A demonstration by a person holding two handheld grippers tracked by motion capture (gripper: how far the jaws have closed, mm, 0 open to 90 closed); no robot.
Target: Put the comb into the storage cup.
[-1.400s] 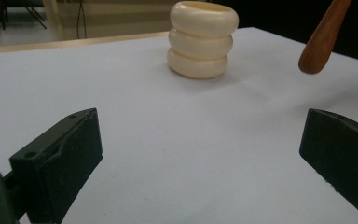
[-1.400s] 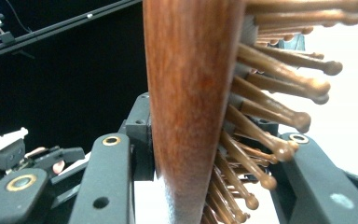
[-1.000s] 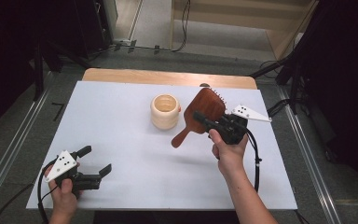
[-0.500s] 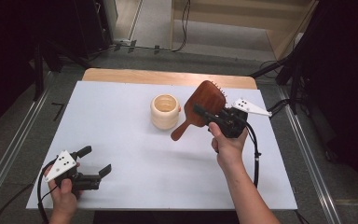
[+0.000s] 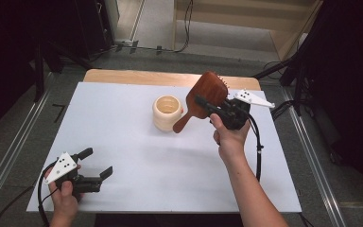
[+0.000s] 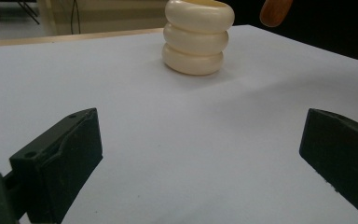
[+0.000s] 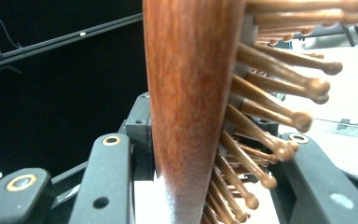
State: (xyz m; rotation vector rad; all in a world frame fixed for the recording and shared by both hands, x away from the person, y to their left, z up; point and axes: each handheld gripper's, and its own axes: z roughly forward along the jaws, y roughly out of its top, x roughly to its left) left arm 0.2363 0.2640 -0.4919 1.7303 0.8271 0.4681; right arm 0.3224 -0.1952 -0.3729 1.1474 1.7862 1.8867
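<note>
Wooden hairbrush gripped in the right claw above the tabletop

The hairbrush (image 5: 205, 97) is clamped by its head between the jaws of the right claw (image 5: 207, 105) and is held clear of the white tabletop (image 5: 132, 156), tilted with its handle sloping down towards the cream ribbed cup (image 5: 166, 112), just beside it; in the right gripper view the wooden back is seen pressed against one jaw and the knobbed bristles (image 7: 279, 93) against the other. The left claw (image 5: 94, 163) is held low near the front left corner, well apart from the cup, its jaws spread wide with nothing between them
</note>
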